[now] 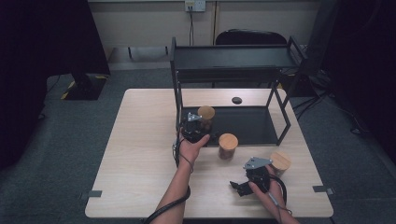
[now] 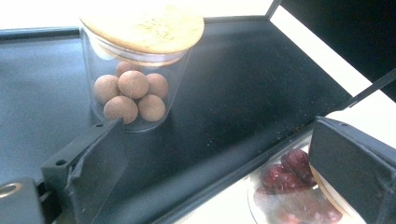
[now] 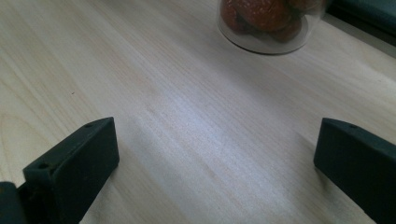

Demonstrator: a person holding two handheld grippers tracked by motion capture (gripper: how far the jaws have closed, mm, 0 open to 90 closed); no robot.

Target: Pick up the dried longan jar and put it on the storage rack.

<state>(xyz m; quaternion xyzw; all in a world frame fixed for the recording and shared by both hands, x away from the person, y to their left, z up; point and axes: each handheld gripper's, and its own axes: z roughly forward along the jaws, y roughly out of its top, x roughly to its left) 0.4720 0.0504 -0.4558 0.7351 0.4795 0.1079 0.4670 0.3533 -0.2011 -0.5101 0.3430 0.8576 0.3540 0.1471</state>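
High view overhead facing forward, gripper views close, sharing red-fruit jar [image 2: 294,191] [image 3: 271,21]

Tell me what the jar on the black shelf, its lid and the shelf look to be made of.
Jar: clear glass or plastic, its brown balls visible through it. Lid: pale wood or bamboo, speckled grain. Shelf: likely black painted metal, matte.

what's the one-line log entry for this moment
left gripper: open, at nut jar on rack shelf | right gripper: open over table | date jar: on table
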